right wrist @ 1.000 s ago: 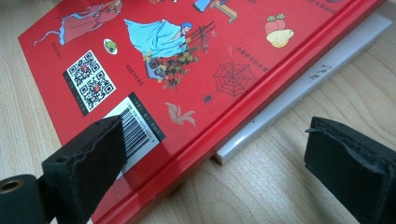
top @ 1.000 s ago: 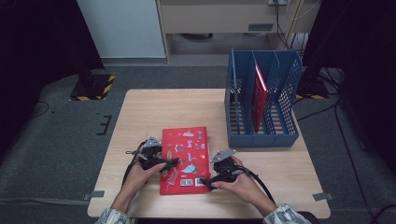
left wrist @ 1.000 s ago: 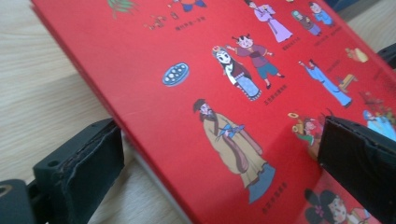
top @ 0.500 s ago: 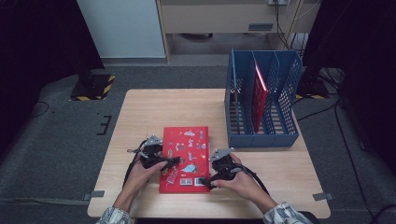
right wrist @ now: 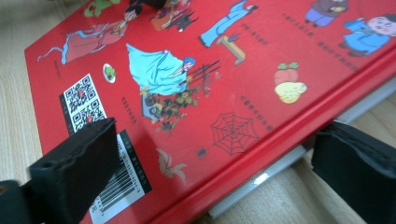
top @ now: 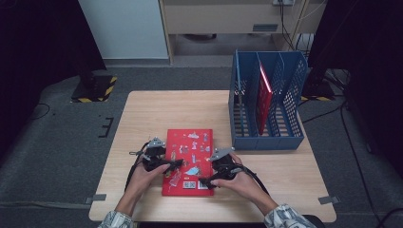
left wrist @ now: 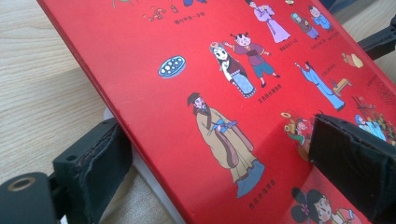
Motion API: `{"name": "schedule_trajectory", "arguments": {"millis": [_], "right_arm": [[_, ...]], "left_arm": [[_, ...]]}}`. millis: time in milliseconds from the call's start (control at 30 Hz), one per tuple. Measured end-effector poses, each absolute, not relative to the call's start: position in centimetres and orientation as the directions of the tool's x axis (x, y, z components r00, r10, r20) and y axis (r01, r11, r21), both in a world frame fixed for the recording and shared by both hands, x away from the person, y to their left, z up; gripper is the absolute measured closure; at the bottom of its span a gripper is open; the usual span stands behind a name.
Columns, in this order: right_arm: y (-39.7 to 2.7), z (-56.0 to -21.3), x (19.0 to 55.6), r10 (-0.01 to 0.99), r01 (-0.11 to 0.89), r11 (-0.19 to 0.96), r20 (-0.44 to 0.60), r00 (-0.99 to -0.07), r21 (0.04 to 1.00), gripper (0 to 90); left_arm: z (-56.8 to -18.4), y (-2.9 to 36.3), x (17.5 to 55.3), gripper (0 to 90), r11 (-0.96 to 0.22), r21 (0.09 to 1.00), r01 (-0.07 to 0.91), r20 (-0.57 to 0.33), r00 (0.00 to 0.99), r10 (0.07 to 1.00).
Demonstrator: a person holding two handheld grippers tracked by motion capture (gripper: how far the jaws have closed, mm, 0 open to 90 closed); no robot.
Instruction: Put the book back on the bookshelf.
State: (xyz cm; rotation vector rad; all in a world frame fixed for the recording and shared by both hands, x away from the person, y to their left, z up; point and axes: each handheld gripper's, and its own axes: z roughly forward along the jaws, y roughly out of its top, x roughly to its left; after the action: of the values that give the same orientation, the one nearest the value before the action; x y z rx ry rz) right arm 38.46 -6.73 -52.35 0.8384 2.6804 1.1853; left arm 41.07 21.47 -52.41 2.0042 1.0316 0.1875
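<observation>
A red picture book (top: pixel 189 159) lies flat near the front edge of a wooden table (top: pixel 152 111), its back cover up, with cartoon figures, a printed code square and a barcode on it. The left gripper (top: pixel 172 165) sits at the book's left edge, held in the person's left hand (top: pixel 142 178). In the left gripper view one black jaw is under the raised left edge of the book (left wrist: pixel 224 93), beside the white page block, and the other jaw rests over the cover near a small printed figure; the jaws have just been closing a little with the book's edge between them, but they stand wide and I cannot tell for sure that both pads press on it. The right gripper (top: pixel 205 181) is at the book's front right corner, held in the right hand (top: pixel 240 183). In the right gripper view its jaws straddle that corner of the book (right wrist: pixel 210 79): one jaw over the barcode, the other low beside the red edge and the white pages, with a gap showing on each side, so they are open and not gripping. Well apart, at the table's far right, stands a blue file rack (top: pixel 290 109) with a red book (top: pixel 263 97) upright in one of its slots.
</observation>
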Motion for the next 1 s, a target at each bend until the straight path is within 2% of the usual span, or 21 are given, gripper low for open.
{"name": "schedule_trajectory", "arguments": {"millis": [200,600,1000], "right_arm": [[-6.9,-52.0,38.5,0.541,0.467,0.528,0.142,-0.829,0.71,9.6],[-7.5,-50.9,38.6,0.56,0.471,0.488,0.15,-0.815,0.734,16.3],[-7.7,-49.8,38.2,0.566,0.464,0.449,0.158,-0.809,0.764,22.2]], "left_arm": [[-51.7,21.6,40.8,9.5,-0.31,0.757,0.576,-0.204,0.658,0.725],[-50.4,22.2,40.0,21.5,-0.294,0.788,0.541,-0.19,0.668,0.719],[-49.2,22.6,39.1,29.1,-0.293,0.813,0.503,-0.17,0.687,0.707]]}}
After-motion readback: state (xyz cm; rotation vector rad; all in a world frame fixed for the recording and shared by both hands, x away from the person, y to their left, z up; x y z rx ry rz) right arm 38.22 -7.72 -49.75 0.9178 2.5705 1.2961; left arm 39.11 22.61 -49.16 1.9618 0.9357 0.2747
